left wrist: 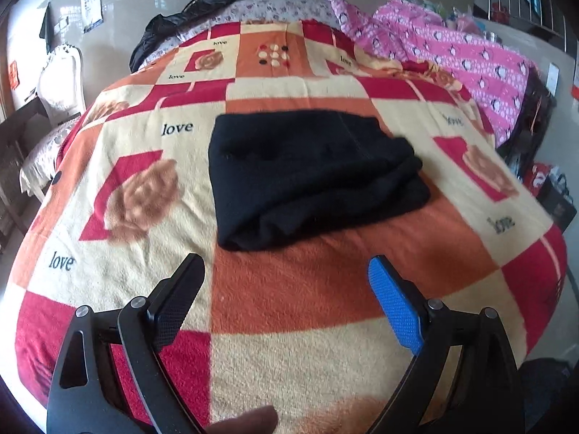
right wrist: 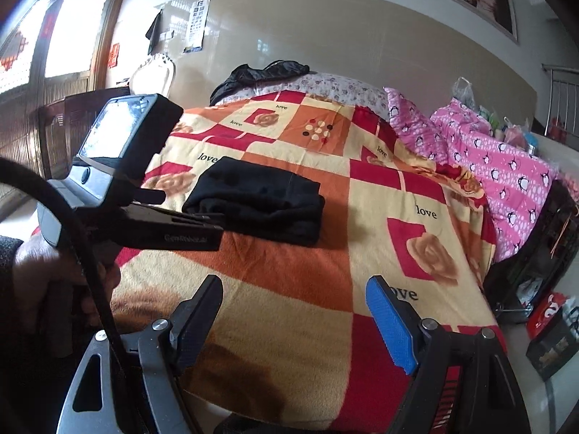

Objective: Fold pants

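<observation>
Looking forward along the left tongs (left wrist: 286, 282): jaws spread wide, one black pad and one blue pad (left wrist: 394, 307), nothing between them, hovering over the near part of a bed. Same for the right tongs (right wrist: 293, 307): jaws wide apart, empty, black pad on one side and blue on the other, above the bed's near edge. Seen from the right wrist view, off to the left: a hand (right wrist: 54, 264) in a dark sleeve gripping the handle of the left tool, whose black body reaches out towards the pants, with a small camera box mounted on top (right wrist: 126, 137).

Covering the bed: a fleece blanket (left wrist: 289, 325) in orange, red and cream squares, printed with roses and the word "love".

Lying on that blanket, past both sets of tongs and apart from them: the black pants (left wrist: 311, 177), folded into a compact, thick, roughly rectangular bundle. Rounded, rolled fold edge facing the near side; flatter single layer stretching towards the far side of the bed. Long axis cannot be told with certainty through the fisheye bend. In the right wrist view, the pants (right wrist: 260, 202) sitting left of centre, just beyond the left tool's tip.

Farther back: a pink penguin-print quilt (left wrist: 452, 58) bunched along the right side, a dark garment (left wrist: 181, 18) heaped at the head of the bed, then a pale wall carrying an eye chart (right wrist: 197, 21).
</observation>
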### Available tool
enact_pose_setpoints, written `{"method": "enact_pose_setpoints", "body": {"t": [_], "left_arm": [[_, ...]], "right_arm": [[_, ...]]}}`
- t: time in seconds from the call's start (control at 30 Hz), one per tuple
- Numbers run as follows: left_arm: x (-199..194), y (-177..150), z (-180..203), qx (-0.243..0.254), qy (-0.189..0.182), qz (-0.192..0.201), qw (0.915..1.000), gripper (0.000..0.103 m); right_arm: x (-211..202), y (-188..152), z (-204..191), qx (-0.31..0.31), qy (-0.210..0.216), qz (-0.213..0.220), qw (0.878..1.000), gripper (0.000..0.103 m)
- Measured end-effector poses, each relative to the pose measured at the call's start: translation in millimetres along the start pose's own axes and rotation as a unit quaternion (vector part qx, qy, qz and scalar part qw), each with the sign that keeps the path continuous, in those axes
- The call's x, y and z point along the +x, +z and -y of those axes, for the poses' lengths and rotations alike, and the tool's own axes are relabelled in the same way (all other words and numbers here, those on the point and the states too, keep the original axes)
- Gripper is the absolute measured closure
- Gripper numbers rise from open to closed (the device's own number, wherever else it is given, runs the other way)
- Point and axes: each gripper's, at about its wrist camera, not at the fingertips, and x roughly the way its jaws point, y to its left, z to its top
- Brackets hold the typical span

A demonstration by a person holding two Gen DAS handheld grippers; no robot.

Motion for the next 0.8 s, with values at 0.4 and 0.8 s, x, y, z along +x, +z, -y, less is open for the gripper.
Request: {"method": "enact_pose_setpoints", "body": {"t": [0.4,0.8], "left_arm": [[4.4,-4.0,0.9,0.003,-0.035,-0.017,0.9992,0.011],[4.6,-5.0,0.7,0.001,-0.038,-0.024,0.999,0.011]], "right_arm": [[-2.1,2.4,1.2,0.014,-0.01,-0.01,1.0,0.024],[-3.0,1.5,11.8,0.048,-0.004,-0.009,0.999,0.024]]}}
